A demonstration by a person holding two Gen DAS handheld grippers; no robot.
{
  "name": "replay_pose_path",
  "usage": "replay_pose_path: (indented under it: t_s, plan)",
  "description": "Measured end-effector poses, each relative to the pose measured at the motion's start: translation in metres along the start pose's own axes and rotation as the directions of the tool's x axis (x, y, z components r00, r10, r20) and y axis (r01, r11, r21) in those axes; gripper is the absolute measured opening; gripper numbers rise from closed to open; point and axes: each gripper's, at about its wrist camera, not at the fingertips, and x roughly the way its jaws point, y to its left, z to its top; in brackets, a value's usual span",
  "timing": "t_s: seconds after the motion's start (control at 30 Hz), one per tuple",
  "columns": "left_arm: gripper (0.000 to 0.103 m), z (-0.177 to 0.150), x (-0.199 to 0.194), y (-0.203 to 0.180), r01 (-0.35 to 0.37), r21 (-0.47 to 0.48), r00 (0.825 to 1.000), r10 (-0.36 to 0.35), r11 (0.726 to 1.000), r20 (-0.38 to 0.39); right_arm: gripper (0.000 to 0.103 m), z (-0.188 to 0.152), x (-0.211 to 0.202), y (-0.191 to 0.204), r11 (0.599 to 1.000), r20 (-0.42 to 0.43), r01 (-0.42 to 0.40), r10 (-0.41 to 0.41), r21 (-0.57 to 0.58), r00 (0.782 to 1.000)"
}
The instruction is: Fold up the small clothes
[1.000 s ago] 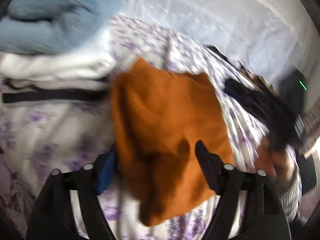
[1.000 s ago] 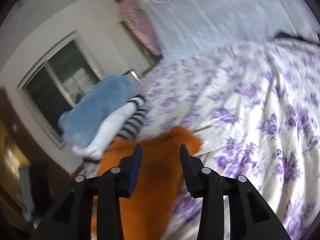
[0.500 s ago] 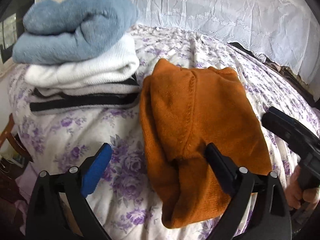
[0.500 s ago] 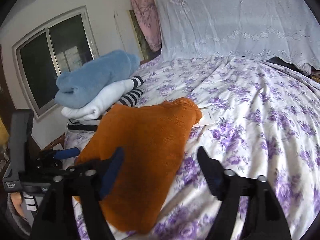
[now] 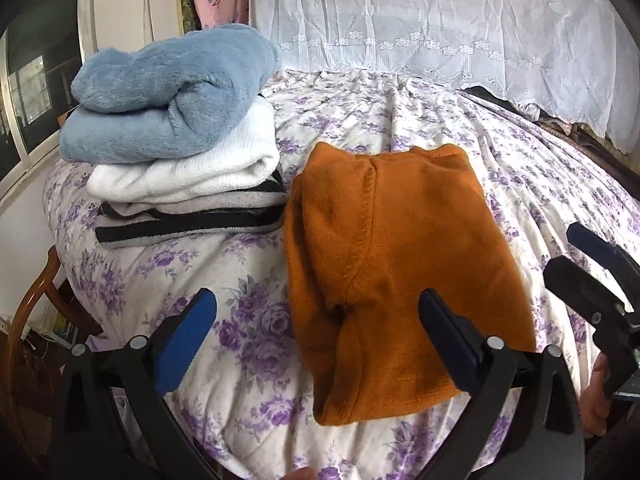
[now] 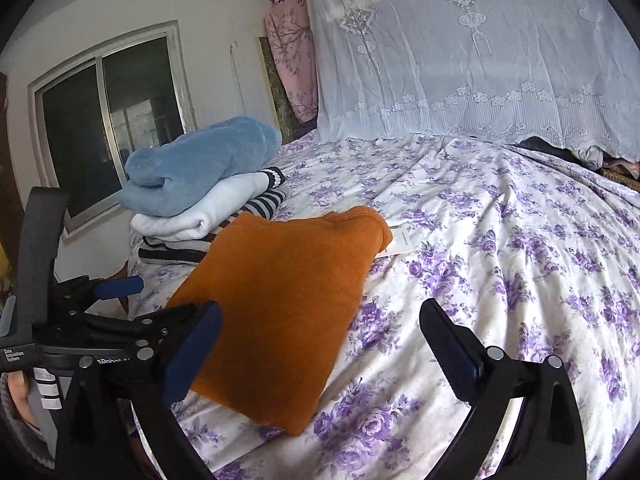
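A folded orange garment (image 5: 396, 264) lies flat on the floral bed near its front edge; it also shows in the right wrist view (image 6: 280, 304). My left gripper (image 5: 316, 320) is open and empty, held just in front of the garment's near edge. My right gripper (image 6: 320, 332) is open and empty, over the garment's right side; it also shows at the right of the left wrist view (image 5: 588, 268). The left gripper shows at the left of the right wrist view (image 6: 116, 300).
A stack of folded clothes, blue fleece (image 5: 172, 96) on white (image 5: 192, 168) on a striped piece (image 5: 188, 220), sits left of the orange garment. A paper tag (image 6: 400, 240) lies by its far corner. A white lace cover (image 5: 440, 20) hangs behind. A wooden chair (image 5: 36, 312) stands at the bed's left edge.
Both grippers let go of the orange garment, opened wide and drew back toward the bed's front edge. The garment now lies still and folded.
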Motion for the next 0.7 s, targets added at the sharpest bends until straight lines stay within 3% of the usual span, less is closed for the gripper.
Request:
replay_pose_path:
  t_s: [0.4, 0.7]
  plan:
    - [0.098, -0.0028, 0.0006, -0.0025, -0.020, -0.005, 0.999, 0.020, 1.000, -0.033, 0.100, -0.0043, 0.0090, -0.0025, 1.000, -0.068, -0.001, 0.003, 0.027, 0.998]
    - [0.098, -0.0040, -0.0057, -0.0072, -0.017, 0.012, 0.999, 0.017, 1.000, -0.030, 0.100, -0.0065, 0.0066, -0.0081, 0.998, -0.065, -0.003, 0.007, 0.056, 0.998]
